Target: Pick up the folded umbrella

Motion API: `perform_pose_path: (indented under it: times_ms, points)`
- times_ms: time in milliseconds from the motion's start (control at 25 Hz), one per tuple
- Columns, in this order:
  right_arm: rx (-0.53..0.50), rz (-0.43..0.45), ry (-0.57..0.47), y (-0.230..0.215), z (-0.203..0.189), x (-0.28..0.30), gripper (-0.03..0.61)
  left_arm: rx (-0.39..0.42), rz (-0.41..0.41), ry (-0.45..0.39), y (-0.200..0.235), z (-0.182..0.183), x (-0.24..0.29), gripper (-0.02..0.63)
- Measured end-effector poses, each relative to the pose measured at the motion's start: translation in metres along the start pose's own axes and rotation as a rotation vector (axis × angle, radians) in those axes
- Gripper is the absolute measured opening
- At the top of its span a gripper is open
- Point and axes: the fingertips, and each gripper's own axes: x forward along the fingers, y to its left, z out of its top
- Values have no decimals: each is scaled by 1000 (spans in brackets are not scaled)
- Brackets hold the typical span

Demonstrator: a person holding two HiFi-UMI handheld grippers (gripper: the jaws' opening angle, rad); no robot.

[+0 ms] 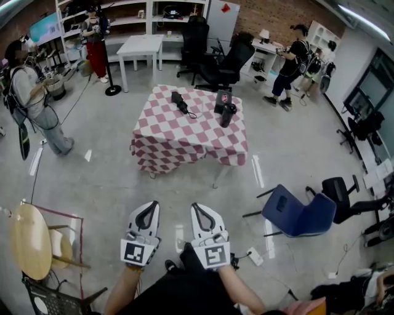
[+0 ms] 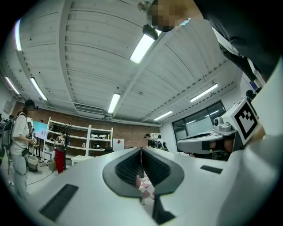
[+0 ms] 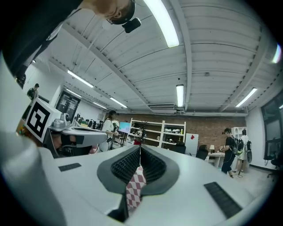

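Two grippers sit low in the head view, side by side and just apart, held out over the grey floor (image 1: 111,178) in front of the person's dark lap. The left gripper (image 1: 148,207) has its fingers pressed together with nothing between them; in its own view the ribbed pads meet along one line, and a sliver of checked cloth shows through the notch below them. The right gripper (image 1: 202,208) is the same: fingers fully together and empty, with the red-and-white cloth visible through its notch.

Well ahead of both stands the desk (image 1: 184,144), draped in that checked cloth. The umbrella (image 1: 179,101) seems to be the dark oblong thing with a thin cord lying on the desk's far left part, though it is too small to be sure. On the far right part a dark cylinder (image 1: 228,115) stands just in front of a flat black box (image 1: 221,98). Neither gripper is near any of them.

A blue chair (image 1: 298,214) stands to the right of the desk, nearer the person. Black office chairs (image 1: 229,61) and white shelves (image 1: 126,15) fill the back of the room, where several people stand. A round wooden table (image 1: 28,241) is at the lower left.
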Motion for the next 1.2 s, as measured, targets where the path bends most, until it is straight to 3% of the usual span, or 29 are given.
perform_pose_path:
  times_ms: [240, 520, 1000, 1200]
  points:
    - [66, -6, -26, -17, -22, 36, 12, 35, -4, 21, 13, -16, 31, 15]
    - [89, -4, -33, -78, -45, 88, 12, 65, 3, 45, 22, -21, 104, 15]
    - [121, 9, 25, -147, -87, 157, 12, 11, 4, 102, 50, -54, 194, 15]
    - [64, -30, 17, -154, -90, 199, 12, -18, -41, 76, 87, -69, 223, 15]
